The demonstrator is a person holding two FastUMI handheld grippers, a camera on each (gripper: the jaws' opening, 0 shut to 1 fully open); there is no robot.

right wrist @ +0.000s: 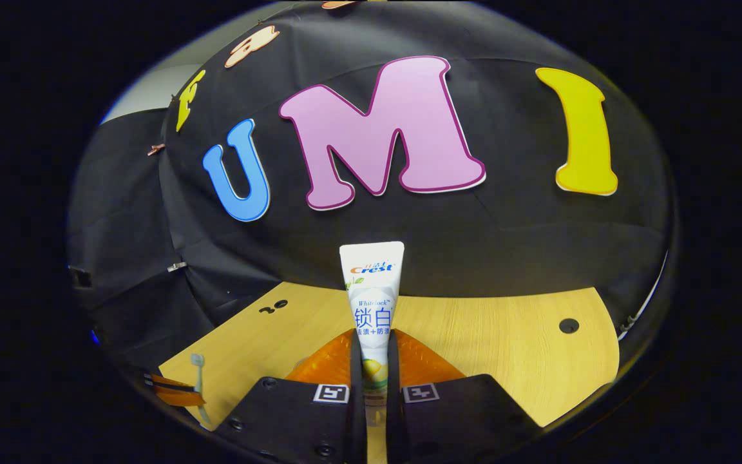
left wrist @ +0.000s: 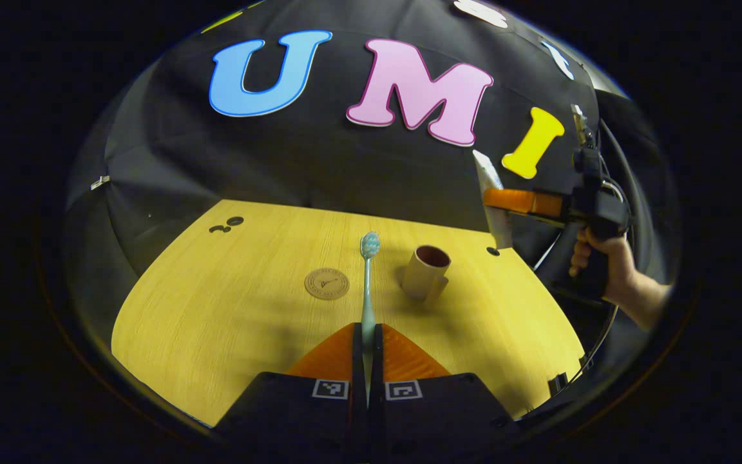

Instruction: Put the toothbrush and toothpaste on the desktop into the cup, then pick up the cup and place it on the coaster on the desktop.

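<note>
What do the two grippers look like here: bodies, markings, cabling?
Left gripper: black blocky body, a square black-and-white fiducial marker on each finger base. Right gripper: same build, same pair of markers. In the left gripper view it has a black pistol-style handle in a bare hand, no sleeve in sight, with black cables looping behind it.

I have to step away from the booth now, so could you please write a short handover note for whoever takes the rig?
Left tongs: shut on the toothbrush, bristle end forward, held over the desktop.
Right tongs: shut on the toothpaste tube, lifted clear.
Cup: upright on the desktop, empty, beside the coaster, not on it.
Done: both items picked up.
Left: drop both into the cup, then set the cup on the coaster.
</note>
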